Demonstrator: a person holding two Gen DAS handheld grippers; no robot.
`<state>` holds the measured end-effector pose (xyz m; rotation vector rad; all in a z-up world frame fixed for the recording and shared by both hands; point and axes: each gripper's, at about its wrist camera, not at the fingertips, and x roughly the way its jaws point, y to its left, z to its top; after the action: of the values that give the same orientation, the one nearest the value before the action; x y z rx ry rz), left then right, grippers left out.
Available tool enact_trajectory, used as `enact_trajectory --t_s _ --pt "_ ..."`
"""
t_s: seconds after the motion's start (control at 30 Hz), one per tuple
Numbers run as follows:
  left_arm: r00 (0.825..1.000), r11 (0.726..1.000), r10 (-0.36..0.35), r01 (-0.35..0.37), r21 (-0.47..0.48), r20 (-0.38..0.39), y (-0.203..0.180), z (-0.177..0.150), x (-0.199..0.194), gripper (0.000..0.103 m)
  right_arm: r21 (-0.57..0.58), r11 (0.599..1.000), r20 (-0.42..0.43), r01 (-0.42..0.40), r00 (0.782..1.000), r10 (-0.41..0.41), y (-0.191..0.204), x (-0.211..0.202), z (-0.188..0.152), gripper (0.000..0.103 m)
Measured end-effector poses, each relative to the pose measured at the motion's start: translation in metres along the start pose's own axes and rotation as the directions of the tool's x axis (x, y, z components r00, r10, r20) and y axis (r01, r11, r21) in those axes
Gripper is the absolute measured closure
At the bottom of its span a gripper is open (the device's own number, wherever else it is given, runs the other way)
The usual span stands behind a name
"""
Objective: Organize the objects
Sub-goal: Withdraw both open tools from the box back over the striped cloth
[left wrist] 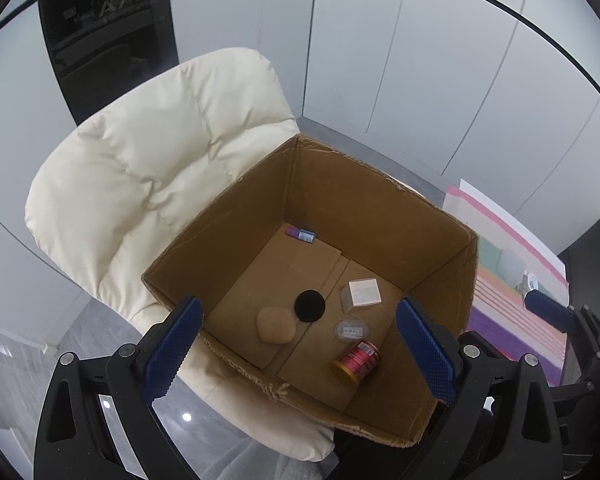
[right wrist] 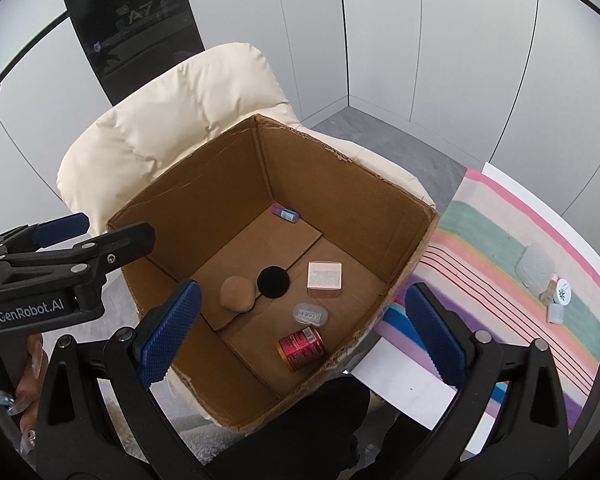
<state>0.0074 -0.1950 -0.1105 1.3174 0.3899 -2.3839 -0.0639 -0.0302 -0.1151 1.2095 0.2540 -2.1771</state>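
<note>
Pale grey wall panels close off the room behind, with a dark glass door at the back. In front of them sits a cream padded chair (left wrist: pixel 148 184), and on its seat stands an open cardboard box (right wrist: pixel 204 216), flaps gone, its floor in plain sight. Just right of the box lies a striped cloth (right wrist: pixel 500 248) on the desk, carrying a pale rounded case (right wrist: pixel 536 266) and a few small jars beside it.

Both tools hover above the box, looking down in. Left gripper (left wrist: pixel 300 352): jaws wide apart, nothing between them. Right gripper (right wrist: pixel 304 340): jaws also wide apart and empty.

Down on the box floor, well apart from each other: a white carton (right wrist: pixel 325 276) towards the right wall, a tan rounded pad (right wrist: pixel 238 294) touching a black disc (right wrist: pixel 274 282) near the middle, a red can (right wrist: pixel 302 349) on its side closest to us, a clear oval case (right wrist: pixel 310 313) just above it, and a small blue-and-purple tube (right wrist: pixel 286 213) tucked into the far corner.
</note>
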Motion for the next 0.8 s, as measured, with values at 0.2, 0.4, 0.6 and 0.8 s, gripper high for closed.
enact_trajectory --t_s 0.2,0.4,0.6,0.8 --pt "1.000 1.000 -0.008 0.008 0.018 0.011 -0.006 -0.009 -0.017 0.005 0.000 1.000 0.009 0.001 1.000 -0.001 0.003 -0.016 -0.007 0.000" --pt "1.000 0.999 -0.017 0.016 0.032 0.020 -0.010 -0.024 -0.035 0.005 0.000 1.000 0.008 0.001 1.000 -0.001 0.004 -0.033 -0.018 0.000" --pt "0.999 0.999 -0.033 0.032 0.028 0.010 -0.009 -0.045 -0.047 0.005 -0.018 1.000 -0.004 0.007 1.000 -0.007 0.009 -0.046 -0.035 0.000" --pt "0.999 0.999 -0.038 0.038 0.024 -0.006 -0.006 -0.066 -0.057 0.005 -0.009 1.000 -0.022 0.015 1.000 -0.015 0.007 -0.058 -0.057 0.000"
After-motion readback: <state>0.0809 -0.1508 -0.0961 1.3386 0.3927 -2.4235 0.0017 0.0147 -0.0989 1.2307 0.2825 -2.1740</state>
